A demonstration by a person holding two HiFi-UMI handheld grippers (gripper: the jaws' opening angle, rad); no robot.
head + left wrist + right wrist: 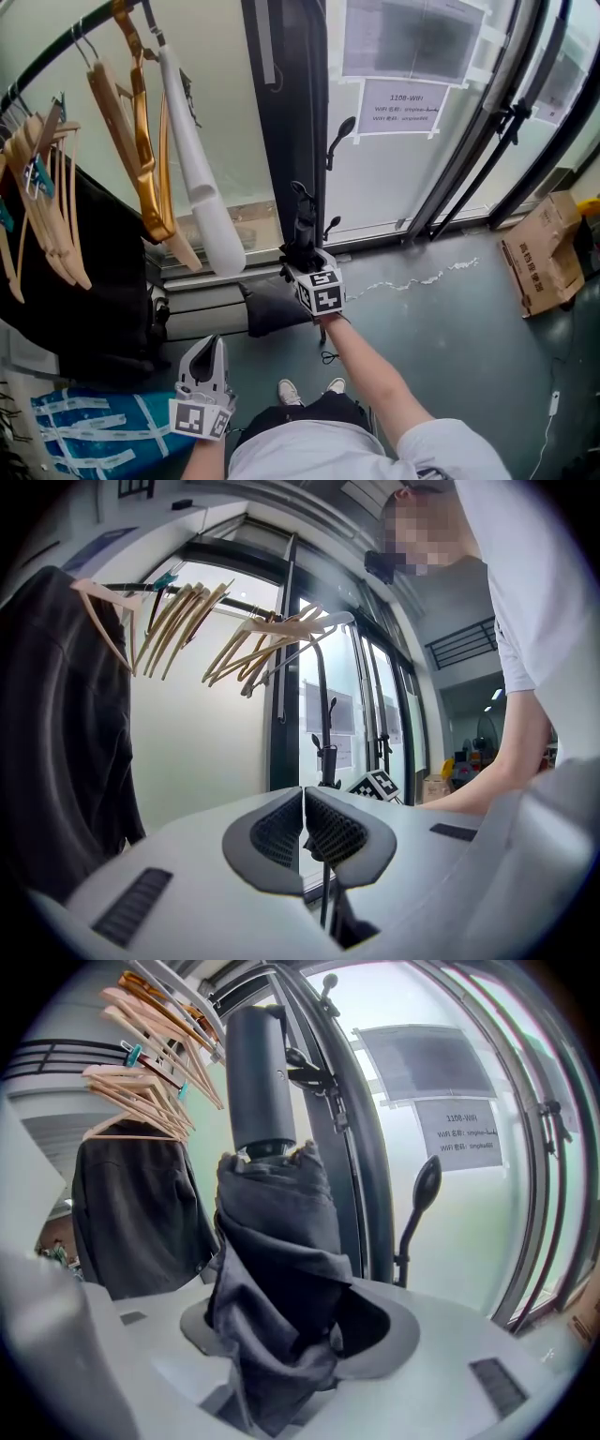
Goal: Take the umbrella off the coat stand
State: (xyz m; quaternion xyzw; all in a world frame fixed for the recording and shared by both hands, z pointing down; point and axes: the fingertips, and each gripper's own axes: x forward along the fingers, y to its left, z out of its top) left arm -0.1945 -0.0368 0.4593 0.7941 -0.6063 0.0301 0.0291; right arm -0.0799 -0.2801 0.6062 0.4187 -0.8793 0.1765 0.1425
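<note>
A folded dark grey umbrella (pixel 277 1241) stands between the jaws of my right gripper (pixel 281 1326), which is shut on its bunched fabric. Its round handle (pixel 261 1072) points up and away from me. In the head view the umbrella (pixel 305 230) rises from the right gripper (pixel 302 258) in front of a dark pillar. The coat stand's black hooks (pixel 339 136) sit just to its right, and one hook (pixel 422 1190) shows close by in the right gripper view. My left gripper (pixel 210 343) hangs low at the left, shut and empty, its pads (pixel 281 832) together.
Wooden hangers (pixel 52 202) and a white padded hanger (pixel 202 178) hang on a rail at the left, over a black garment (pixel 66 281). A cardboard box (pixel 544 258) lies at the right on the floor. Glass doors with paper notices (pixel 401 105) stand behind. A blue bag (pixel 94 431) is at bottom left.
</note>
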